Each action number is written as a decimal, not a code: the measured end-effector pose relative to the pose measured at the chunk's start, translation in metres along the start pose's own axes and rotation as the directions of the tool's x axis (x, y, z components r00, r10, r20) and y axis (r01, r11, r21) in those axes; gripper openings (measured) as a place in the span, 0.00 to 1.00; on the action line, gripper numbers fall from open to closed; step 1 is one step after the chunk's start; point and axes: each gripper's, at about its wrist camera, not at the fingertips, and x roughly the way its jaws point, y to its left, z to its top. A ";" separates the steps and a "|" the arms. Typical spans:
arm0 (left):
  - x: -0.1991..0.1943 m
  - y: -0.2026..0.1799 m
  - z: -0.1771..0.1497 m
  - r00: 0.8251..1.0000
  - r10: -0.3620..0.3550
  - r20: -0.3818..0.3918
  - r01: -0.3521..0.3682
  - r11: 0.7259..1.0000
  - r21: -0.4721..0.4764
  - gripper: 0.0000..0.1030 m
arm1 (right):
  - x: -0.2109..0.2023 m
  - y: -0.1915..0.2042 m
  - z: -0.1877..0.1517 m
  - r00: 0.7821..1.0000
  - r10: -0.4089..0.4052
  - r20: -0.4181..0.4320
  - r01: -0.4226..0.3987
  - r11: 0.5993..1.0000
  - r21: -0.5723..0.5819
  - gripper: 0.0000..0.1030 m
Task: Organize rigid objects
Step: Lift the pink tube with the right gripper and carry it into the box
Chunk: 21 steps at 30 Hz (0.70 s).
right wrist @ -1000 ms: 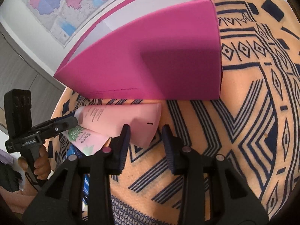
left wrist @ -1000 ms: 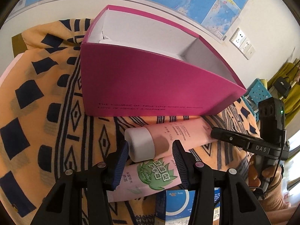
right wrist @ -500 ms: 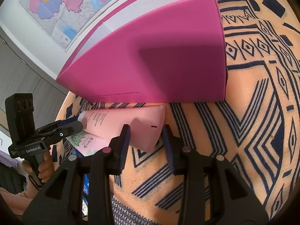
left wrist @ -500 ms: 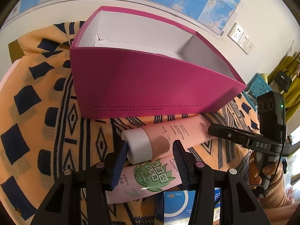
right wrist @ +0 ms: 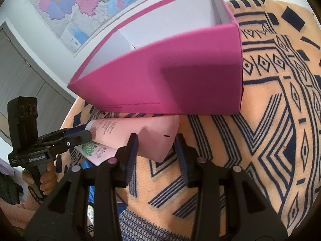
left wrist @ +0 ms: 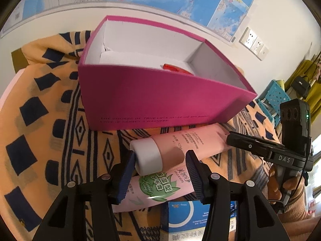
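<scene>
Fingers of left gripper (left wrist: 159, 167) clamped the pink tube's (left wrist: 186, 143) white cap; right gripper (right wrist: 156, 148) straddled its crimped end, grip unclear, beside magenta box (left wrist: 152, 102).

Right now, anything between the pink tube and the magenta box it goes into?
Only the box's own near wall: the pink tube lies on the cloth right against it, so it must be lifted over the rim. A red item already lies inside; most of the floor looks free.
</scene>
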 end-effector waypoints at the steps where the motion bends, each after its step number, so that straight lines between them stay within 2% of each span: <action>1: -0.002 -0.001 0.000 1.000 -0.001 0.006 0.001 1.000 0.002 0.50 | -0.003 0.003 0.000 1.000 0.000 0.008 0.000 1.000 -0.007 0.40; 10: -0.035 -0.012 0.010 0.996 -0.003 0.094 0.000 1.000 0.030 0.50 | -0.030 0.025 0.007 0.997 0.019 0.077 -0.014 0.998 -0.063 0.40; 21: -0.067 -0.021 0.032 0.979 0.013 0.204 -0.027 0.997 0.067 0.50 | -0.053 0.045 0.023 0.989 0.042 0.145 -0.023 0.991 -0.132 0.40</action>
